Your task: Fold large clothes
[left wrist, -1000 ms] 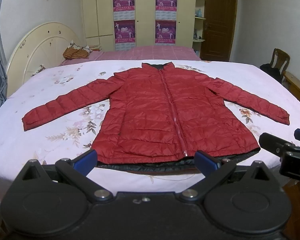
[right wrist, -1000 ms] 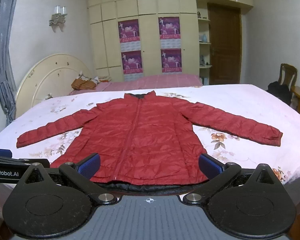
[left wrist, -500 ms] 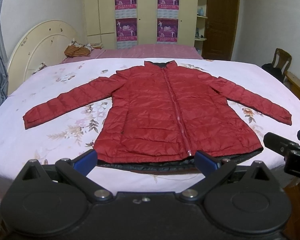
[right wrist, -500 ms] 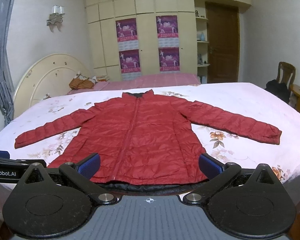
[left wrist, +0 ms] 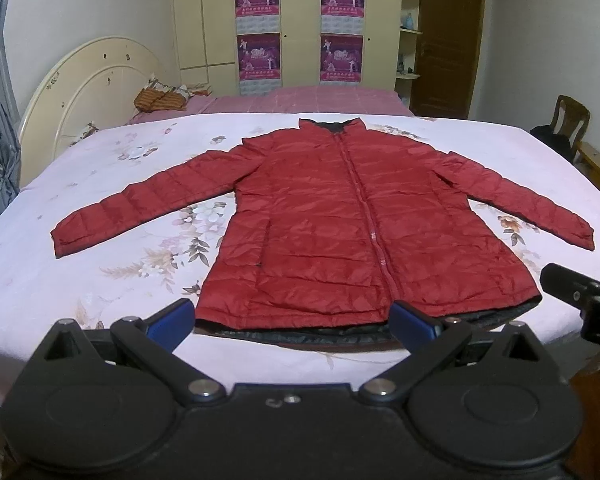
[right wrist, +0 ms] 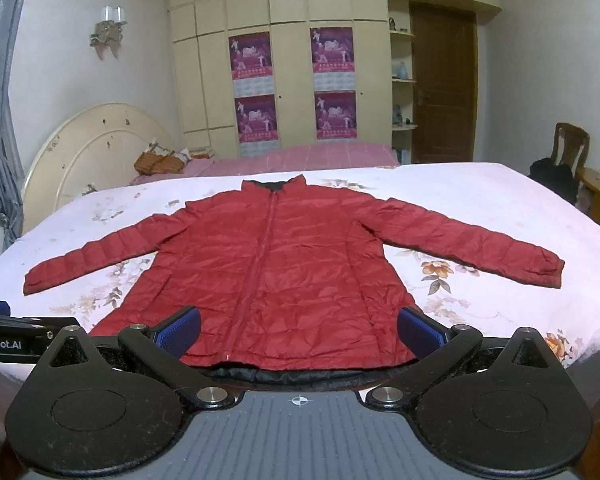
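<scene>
A red down jacket [left wrist: 340, 224] lies zipped and spread flat, hem at the bed's [left wrist: 40, 280] near edge, as the left tool [left wrist: 290, 320] and right tool [right wrist: 300, 330], both released and empty, have edged closer, folding not yet begun.

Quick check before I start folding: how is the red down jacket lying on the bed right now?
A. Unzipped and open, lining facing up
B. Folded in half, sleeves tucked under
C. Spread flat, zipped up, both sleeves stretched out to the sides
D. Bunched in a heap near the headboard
C. The red down jacket lies flat on the floral bedsheet, front up, zipper closed to the collar, with both sleeves stretched outward; neither hand-held gripper touches it.
</scene>
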`<state>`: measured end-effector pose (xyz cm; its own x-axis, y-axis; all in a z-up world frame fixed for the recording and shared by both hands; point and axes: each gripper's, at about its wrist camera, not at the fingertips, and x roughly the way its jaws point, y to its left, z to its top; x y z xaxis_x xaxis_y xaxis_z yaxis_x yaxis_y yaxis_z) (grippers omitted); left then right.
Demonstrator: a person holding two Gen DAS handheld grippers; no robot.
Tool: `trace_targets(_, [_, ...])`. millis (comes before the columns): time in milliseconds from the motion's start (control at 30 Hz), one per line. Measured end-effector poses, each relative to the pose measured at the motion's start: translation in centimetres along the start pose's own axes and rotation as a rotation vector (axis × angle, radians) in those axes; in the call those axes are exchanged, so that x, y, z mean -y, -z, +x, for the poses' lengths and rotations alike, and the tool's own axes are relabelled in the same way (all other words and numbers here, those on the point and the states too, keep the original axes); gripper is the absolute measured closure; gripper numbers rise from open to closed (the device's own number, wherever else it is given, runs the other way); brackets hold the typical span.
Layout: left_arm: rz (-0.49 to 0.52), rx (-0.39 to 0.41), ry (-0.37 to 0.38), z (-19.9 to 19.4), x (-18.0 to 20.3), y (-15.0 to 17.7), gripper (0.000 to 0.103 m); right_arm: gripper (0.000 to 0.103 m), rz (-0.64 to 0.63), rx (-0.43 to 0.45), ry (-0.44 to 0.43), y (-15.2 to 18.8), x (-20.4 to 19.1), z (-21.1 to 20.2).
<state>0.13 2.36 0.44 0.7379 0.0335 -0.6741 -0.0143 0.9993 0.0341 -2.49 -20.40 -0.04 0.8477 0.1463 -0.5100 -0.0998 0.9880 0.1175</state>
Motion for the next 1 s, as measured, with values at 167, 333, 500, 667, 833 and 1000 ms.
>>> trace_targets(167, [-0.007,-0.008,-0.003,1.0,-0.5,-0.6,0.000,0.000,0.003,-0.008,0.007,-0.2,0.0,0.9])
trace_targets(333, [-0.009,-0.013,-0.005,2.6,-1.0,-1.6,0.000,0.000,0.009,-0.014,0.023,-0.7,0.2,2.4])
trace_targets(500, [-0.010,-0.017,0.003,4.7,-1.4,-3.1,0.000,0.000,0.018,-0.029,0.039,-1.3,0.7,4.4])
trace_targets(667, [-0.008,-0.020,0.005,7.5,-1.9,-4.9,0.000,0.000,0.030,-0.043,0.071,-2.2,1.2,7.2])
trace_targets(833, [0.008,-0.016,0.002,11.0,-2.6,-7.0,0.000,0.000,0.059,-0.046,0.098,-3.5,2.0,10.5])
trace_targets(1000, [0.035,-0.014,0.034,14.7,-3.3,-9.2,0.000,0.000,0.093,-0.034,0.136,-5.1,2.5,13.7])
